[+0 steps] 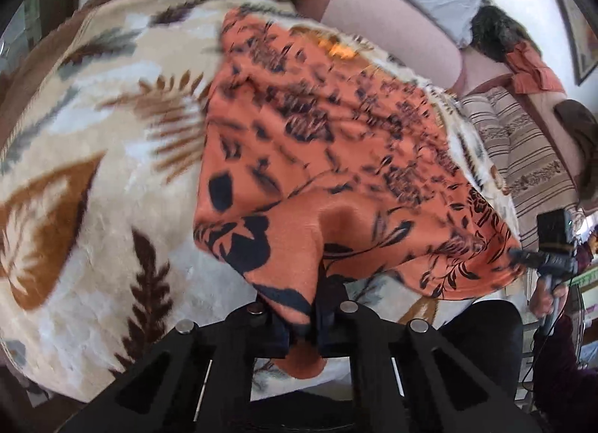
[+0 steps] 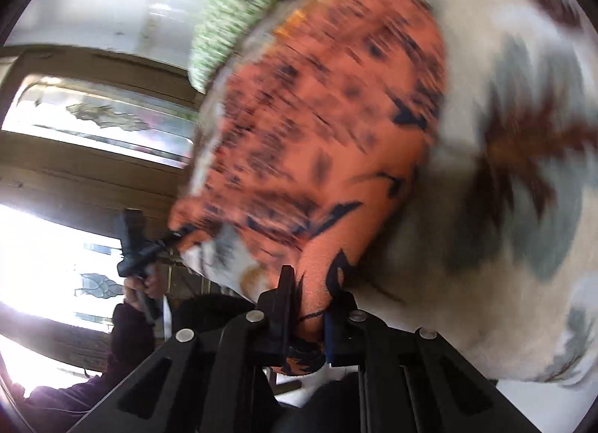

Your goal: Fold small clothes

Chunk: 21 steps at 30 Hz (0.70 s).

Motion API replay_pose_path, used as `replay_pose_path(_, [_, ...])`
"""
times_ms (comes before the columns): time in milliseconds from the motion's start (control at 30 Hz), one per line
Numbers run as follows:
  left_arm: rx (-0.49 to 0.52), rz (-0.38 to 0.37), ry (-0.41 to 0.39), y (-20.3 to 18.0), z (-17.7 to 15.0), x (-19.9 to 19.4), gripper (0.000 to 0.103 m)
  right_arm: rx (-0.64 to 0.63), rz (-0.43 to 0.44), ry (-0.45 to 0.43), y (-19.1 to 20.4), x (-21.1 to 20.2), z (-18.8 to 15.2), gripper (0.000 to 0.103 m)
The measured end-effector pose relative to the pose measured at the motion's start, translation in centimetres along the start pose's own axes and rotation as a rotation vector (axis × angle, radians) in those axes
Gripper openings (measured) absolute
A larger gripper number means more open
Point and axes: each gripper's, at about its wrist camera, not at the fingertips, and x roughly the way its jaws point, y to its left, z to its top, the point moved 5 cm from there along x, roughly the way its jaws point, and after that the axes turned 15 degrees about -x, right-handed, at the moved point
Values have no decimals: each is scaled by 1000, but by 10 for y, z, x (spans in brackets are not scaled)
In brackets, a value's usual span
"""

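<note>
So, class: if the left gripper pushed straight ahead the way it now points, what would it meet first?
The left gripper is already shut on the orange floral garment, so that cloth comes first. Beyond it probably lies the leaf-patterned blanket, though depth is unclear through the fisheye.

Two close wrist views, both facing the orange cloth (image 1: 336,156).

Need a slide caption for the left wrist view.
Left gripper pinches the orange floral cloth over a leaf-print blanket.

The right gripper (image 2: 312,306) pinches a corner of the orange floral garment (image 2: 317,126). The left gripper (image 2: 175,237) grips its other near corner above the leaf-patterned blanket (image 2: 523,209)
</note>
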Motion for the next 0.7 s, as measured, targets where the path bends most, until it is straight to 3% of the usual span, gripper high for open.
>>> replay_pose_path(200, [-50,-111,-58,-10,43,-30,8,-71,16,-182,36,-51,59,13])
replay_pose_path(433, [-106,-183,-137,-26,141,-38,9,-40,-26,-342,14,-76,151,13])
replay_pose_path(567, [-178,-169,-146,-24,212,-5,9,23,-47,-413,-21,-73,220,13])
replay_pose_path(700, [-253,-94,-137,-12,273,54,9,136,-98,-425,-84,-35,288,13])
